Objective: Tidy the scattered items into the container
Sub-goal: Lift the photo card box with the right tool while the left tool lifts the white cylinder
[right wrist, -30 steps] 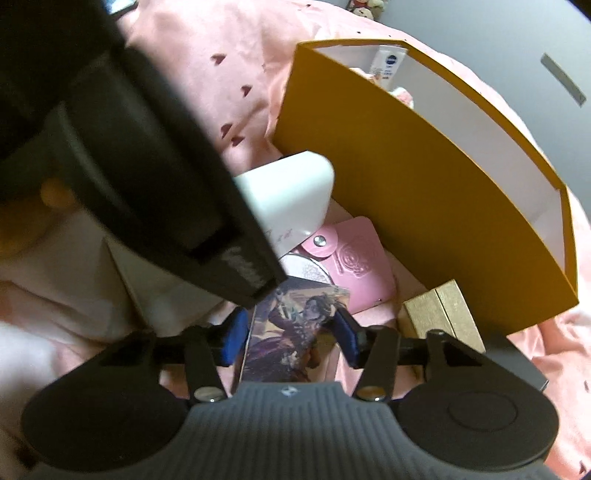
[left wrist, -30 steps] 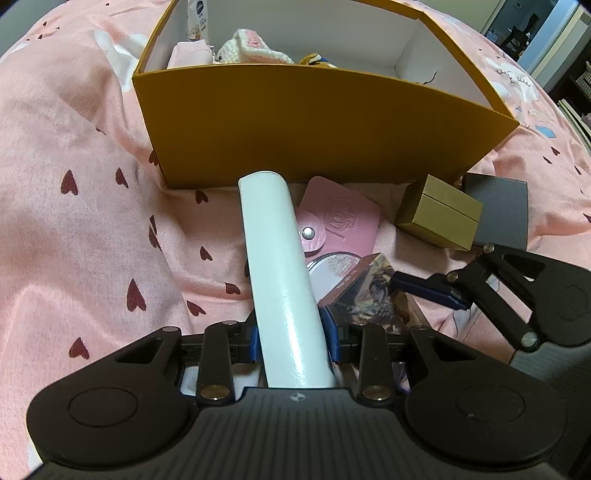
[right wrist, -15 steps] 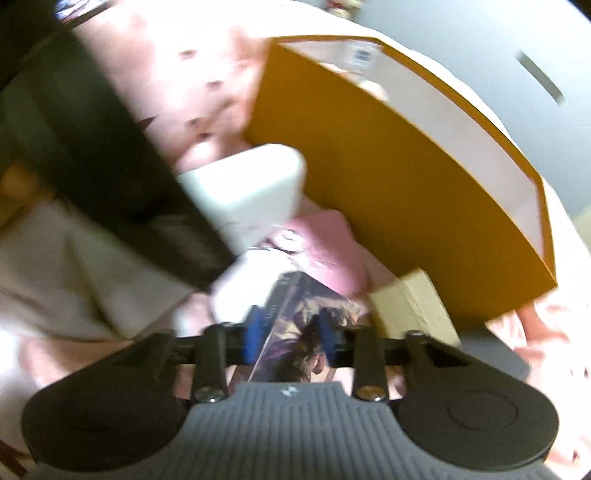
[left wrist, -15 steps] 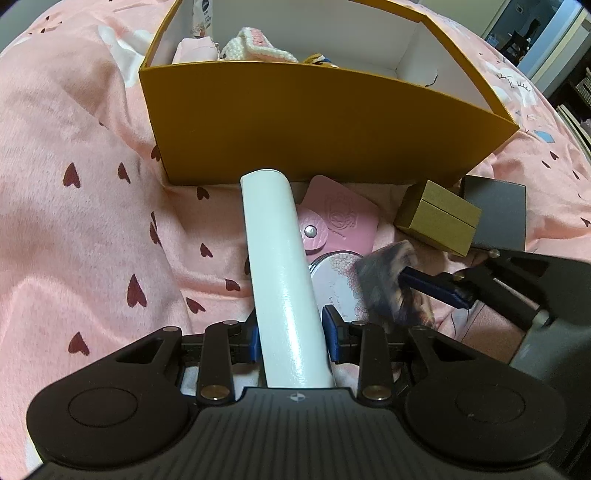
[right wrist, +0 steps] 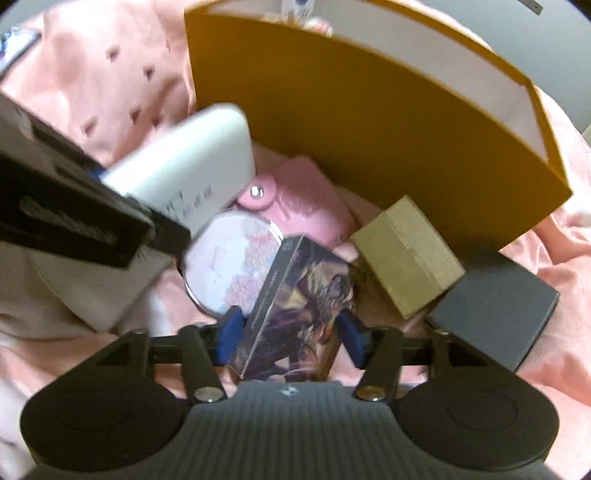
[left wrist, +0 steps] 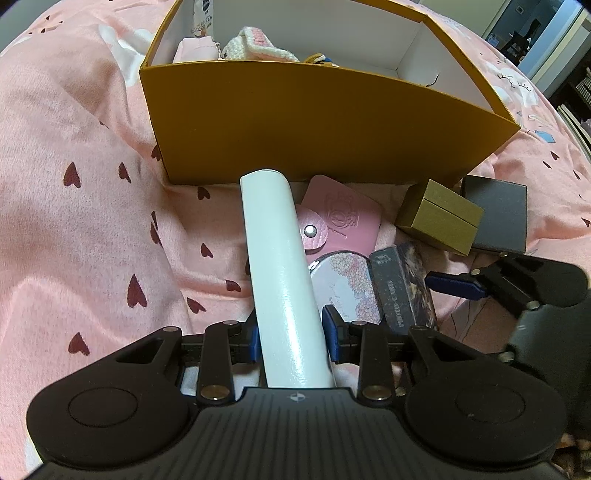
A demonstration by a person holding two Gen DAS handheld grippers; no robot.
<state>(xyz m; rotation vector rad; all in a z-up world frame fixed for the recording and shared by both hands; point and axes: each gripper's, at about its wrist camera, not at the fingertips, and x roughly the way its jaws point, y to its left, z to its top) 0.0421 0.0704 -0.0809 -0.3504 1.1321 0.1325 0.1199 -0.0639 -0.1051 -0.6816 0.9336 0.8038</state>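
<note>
Since a second ago: the left gripper keeps its pinch on the white box, pose nearly unchanged, the far end close to the orange container. The card box has tipped from flat to standing on edge between the right gripper's blue pads, which press both of its sides (right view is motion-blurred).

Left to right on the pink heart-print bedspread: white box, pink snap pouch, round floral compact, card box, tan box, dark grey box; all lie just in front of the container's near wall.

Writing: the card box spine reads "PHOTO-CARD". Print on the white box's side face is too blurred to read. A tube inside the container shows a dark blue round logo, text unreadable. A crocheted item lies there too.
</note>
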